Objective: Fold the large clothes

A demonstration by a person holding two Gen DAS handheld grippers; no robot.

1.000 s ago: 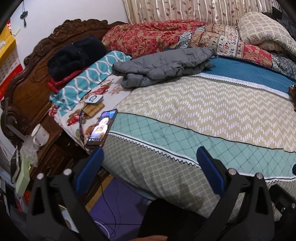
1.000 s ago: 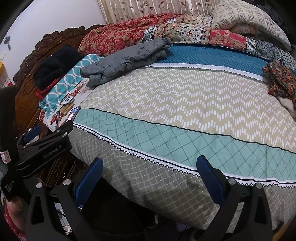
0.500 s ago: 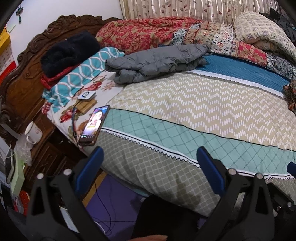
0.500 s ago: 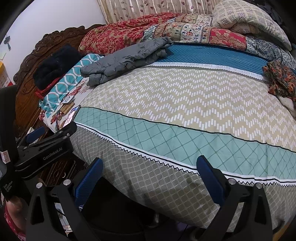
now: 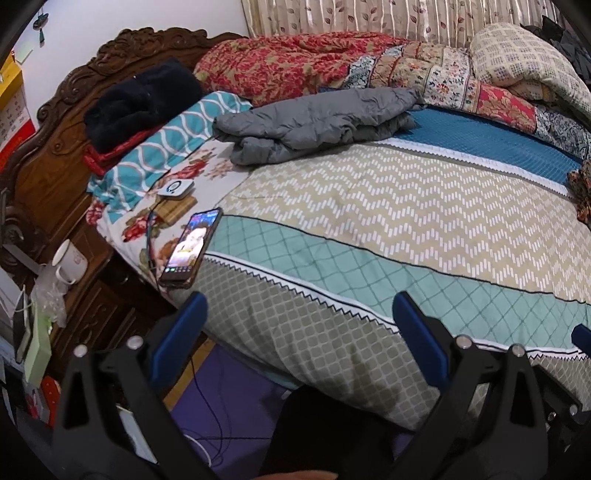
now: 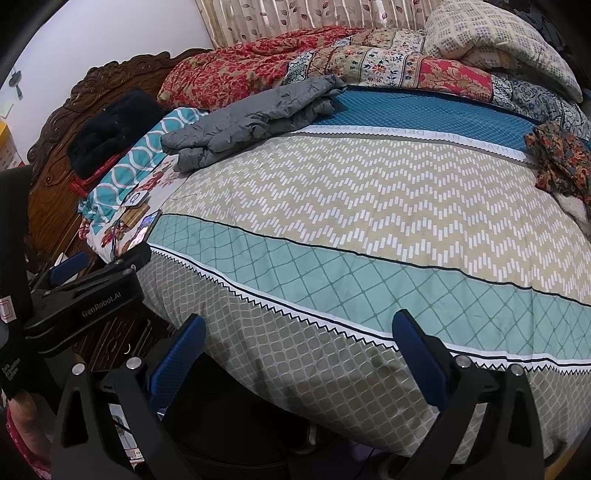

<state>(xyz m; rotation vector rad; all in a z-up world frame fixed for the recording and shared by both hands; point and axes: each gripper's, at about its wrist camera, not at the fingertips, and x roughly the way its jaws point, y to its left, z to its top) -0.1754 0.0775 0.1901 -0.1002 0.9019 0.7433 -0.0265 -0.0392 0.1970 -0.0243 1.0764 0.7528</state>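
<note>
soft indoor light, sharp, fisheye-bent edges

Bedroom in a home. Wide bed [image 5: 369, 229] under a patterned cover, with a carved wooden headboard [image 5: 55, 147] at its head. Pillow [image 5: 173, 144] and heaped quilts [image 5: 332, 66] along the far edge. Leaf-print curtain [image 5: 369, 18] behind. Lit phone [image 5: 192, 247] at the bed's near corner. Mug [image 5: 70, 262] on the wooden nightstand [image 5: 96, 306] beside it.
</note>
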